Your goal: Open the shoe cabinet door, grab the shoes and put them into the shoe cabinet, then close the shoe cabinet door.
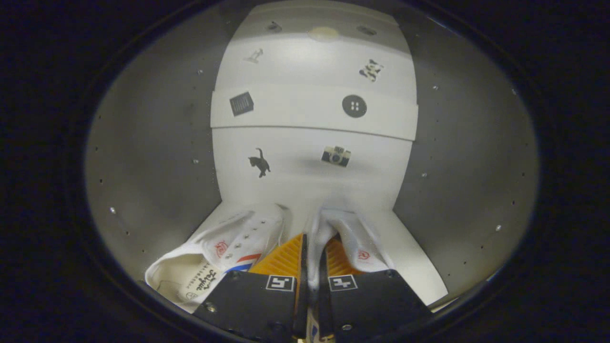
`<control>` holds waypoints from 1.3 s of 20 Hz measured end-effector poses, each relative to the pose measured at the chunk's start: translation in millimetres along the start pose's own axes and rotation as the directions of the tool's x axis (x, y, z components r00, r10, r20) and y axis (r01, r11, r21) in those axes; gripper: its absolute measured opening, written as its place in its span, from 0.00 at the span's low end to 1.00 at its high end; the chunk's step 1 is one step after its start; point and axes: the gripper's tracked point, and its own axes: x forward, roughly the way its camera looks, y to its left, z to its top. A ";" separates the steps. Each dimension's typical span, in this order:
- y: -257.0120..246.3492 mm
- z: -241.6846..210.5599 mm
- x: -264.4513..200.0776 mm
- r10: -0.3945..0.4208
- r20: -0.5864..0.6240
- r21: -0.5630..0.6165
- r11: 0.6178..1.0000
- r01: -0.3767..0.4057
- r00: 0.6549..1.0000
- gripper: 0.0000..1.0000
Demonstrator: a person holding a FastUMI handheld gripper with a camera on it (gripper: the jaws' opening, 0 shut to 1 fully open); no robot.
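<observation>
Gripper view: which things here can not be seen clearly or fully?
- Right shoe: its heel end, hidden behind the tongs, shut on its white edge.
- Left shoe: its sole, turned away; its insole print is too small.
- Cabinet floor: the part under the shoes.
- Cabinet door: outside this gripper view.

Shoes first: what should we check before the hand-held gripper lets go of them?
1. Hand-held gripper pinches the shoes' white fabric between both fingers: ok.
2. Both shoes inside the shoe cabinet: left shoe and right shoe lie on its floor: ok.
3. Toes near the back wall: ok.
4. Shoes upright: the left shoe leans sideways: not ok.
5. Heels past the door line: cannot tell.
6. Door free to swing shut: cannot tell.
</observation>
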 end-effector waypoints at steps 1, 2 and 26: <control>3.8 -4.0 3.6 0.016 -0.036 0.032 0.999 -0.015 0.999 0.13; 2.5 -2.3 1.6 0.013 -0.030 0.058 0.998 -0.011 0.999 0.13; 7.3 -21.5 -302.8 0.054 0.200 0.011 0.998 -0.057 0.978 1.00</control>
